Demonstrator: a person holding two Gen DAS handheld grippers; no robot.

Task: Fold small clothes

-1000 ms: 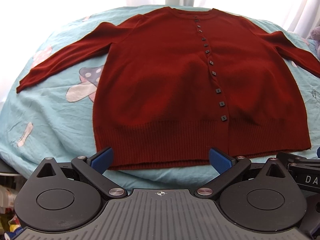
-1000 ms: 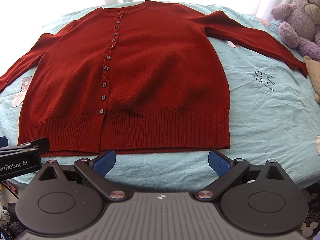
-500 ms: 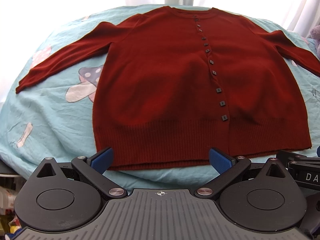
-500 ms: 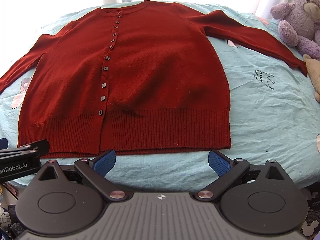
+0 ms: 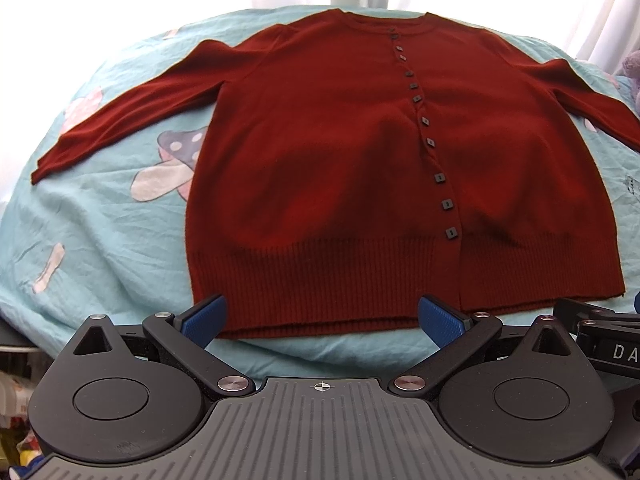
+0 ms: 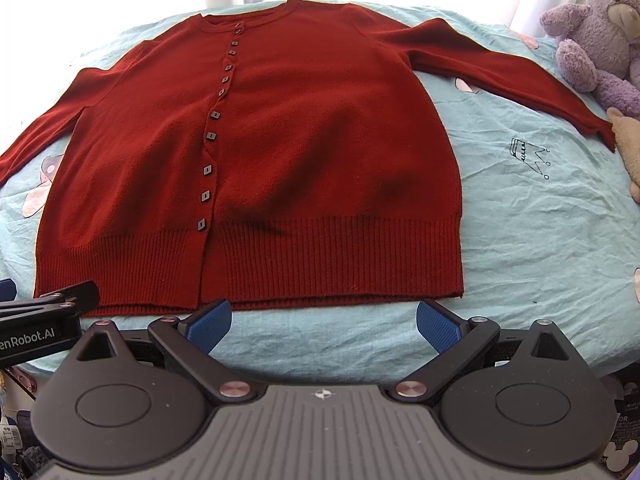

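A dark red buttoned cardigan (image 5: pixel 320 168) lies flat, front up, on a light blue sheet, sleeves spread to both sides; it also shows in the right wrist view (image 6: pixel 304 152). My left gripper (image 5: pixel 322 316) is open and empty, its blue pads just over the ribbed hem's near edge, left of the button line. My right gripper (image 6: pixel 324 318) is open and empty, just short of the hem's right half. The left gripper's body (image 6: pixel 36 324) shows at the right wrist view's left edge.
The light blue sheet (image 6: pixel 540 232) has mushroom prints (image 5: pixel 168 164) by the left sleeve. A purple teddy bear (image 6: pixel 600 28) and a beige soft toy (image 6: pixel 628 148) sit at the far right near the right cuff. White curtains hang behind.
Both grippers have crept slightly forward toward the hem. The cardigan has not moved.
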